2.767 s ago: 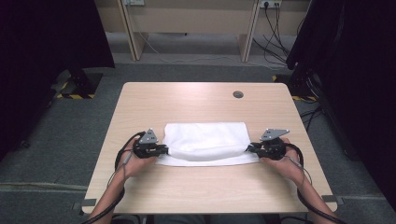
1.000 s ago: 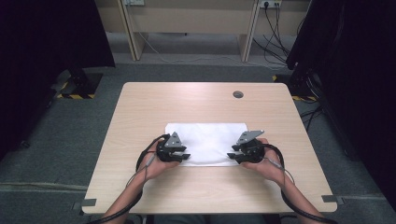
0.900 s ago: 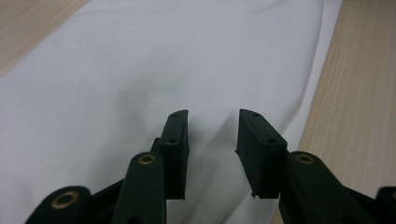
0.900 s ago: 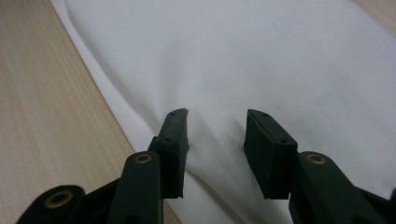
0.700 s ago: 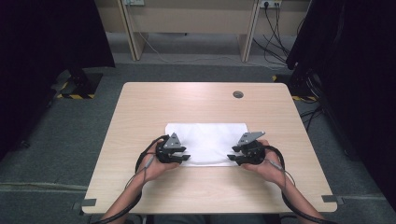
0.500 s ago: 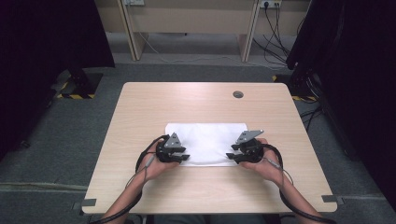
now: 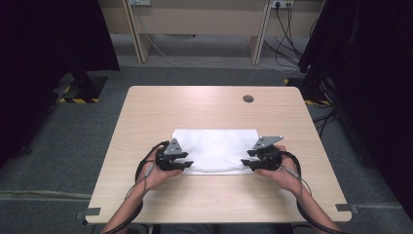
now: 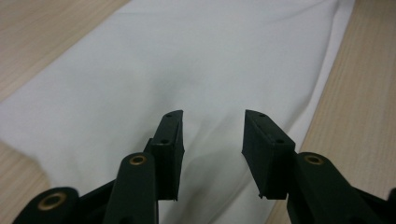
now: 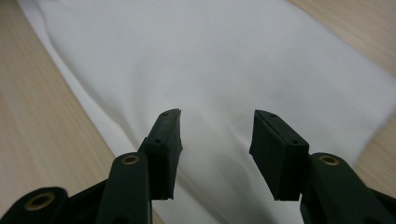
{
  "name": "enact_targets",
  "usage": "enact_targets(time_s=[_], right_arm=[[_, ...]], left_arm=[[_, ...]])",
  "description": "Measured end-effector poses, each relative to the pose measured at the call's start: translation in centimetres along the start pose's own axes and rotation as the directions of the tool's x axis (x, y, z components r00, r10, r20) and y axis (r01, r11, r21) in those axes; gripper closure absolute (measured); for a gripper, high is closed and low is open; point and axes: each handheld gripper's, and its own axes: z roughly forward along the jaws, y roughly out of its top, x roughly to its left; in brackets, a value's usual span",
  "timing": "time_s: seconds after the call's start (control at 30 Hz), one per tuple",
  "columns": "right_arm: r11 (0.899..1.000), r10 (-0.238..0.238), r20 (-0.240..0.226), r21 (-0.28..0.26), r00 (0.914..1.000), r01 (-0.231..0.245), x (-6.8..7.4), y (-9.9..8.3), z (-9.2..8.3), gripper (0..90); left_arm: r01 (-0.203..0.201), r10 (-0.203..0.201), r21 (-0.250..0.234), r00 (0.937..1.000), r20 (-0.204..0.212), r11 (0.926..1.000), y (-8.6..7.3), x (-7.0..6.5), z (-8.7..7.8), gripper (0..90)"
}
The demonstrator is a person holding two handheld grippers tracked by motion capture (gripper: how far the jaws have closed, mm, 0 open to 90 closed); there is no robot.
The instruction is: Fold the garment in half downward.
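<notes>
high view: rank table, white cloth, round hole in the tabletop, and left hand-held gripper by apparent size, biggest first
1. table
2. white cloth, folded flat near the front edge
3. left hand-held gripper, at the cloth's near-left corner, jaws apart
4. round hole, far right of the tabletop, clearly the smallest

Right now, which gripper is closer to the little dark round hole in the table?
Right. The right gripper sits at the white cloth's right end, nearly straight below the hole. The left gripper is at the cloth's left end, farther off sideways.
</notes>
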Motion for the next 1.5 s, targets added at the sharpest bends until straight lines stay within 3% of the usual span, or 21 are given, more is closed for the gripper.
enact_targets(time_s=[0.07,0.27,0.6,0.63,0.7,0.73,0.83,1.1,1.27,1.5], right_arm=[[1.0,0.009,0.028,0.024,0.9996,-0.01,-0.5,-0.5,-0.1,52.7],[0.999,0.022,0.03,0.043,0.9993,-0.023,-0.7,-1.4,-0.1,52.7],[0.999,0.03,0.052,0.028,0.9982,-0.031,-0.2,-2.1,-0.1,51.1],[0.999,0.042,0.074,-0.004,0.9963,-0.042,-0.3,-2.0,-0.8,51.1],[0.999,0.042,0.074,-0.004,0.9963,-0.042,-0.3,-2.0,-0.8,51.1],[0.998,0.06,0.096,-0.023,0.9936,-0.058,-0.7,-2.2,-1.4,51.1],[0.998,0.069,0.104,-0.01,0.9922,-0.068,-1.0,-2.4,-1.5,51.1],[0.997,0.077,0.114,0.012,0.9905,-0.079,-1.1,-3.5,-1.1,51.1],[0.995,0.098,0.11,-0.016,0.9892,-0.097,-1.5,-3.8,-0.9,51.1],[0.994,0.113,0.102,-0.014,0.9883,-0.112,-2.0,-3.6,-0.8,48.2]], left_arm=[[0.009,-0.009,0.01,0.9999,-0.011,0.9999,-0.4,0.4,-0.3,57.7],[0.019,-0.019,0.032,0.9997,-0.018,0.9993,-1.1,0.6,-0.4,57.5],[0.031,-0.031,0.016,0.9988,-0.039,0.9994,-1.6,0.4,-0.9,55.8],[0.031,-0.031,0.016,0.9988,-0.039,0.9994,-1.6,0.4,-0.9,55.8],[0.042,-0.041,0.009,0.9978,-0.052,0.9991,-1.7,0.6,-1.4,54.7],[0.042,-0.041,0.009,0.9978,-0.052,0.9991,-1.7,0.6,-1.4,54.7],[0.059,-0.058,0.015,0.9968,-0.056,0.9982,-2.2,1.0,-1.5,54.8],[0.064,-0.062,0.028,0.9967,-0.052,0.9976,-2.6,1.0,-1.2,55.4],[0.076,-0.075,0.02,0.9957,-0.055,0.9969,-2.6,1.3,-0.9,55.4],[0.075,-0.074,0.005,0.9953,-0.062,0.9972,-2.3,1.5,-0.6,53.1]])
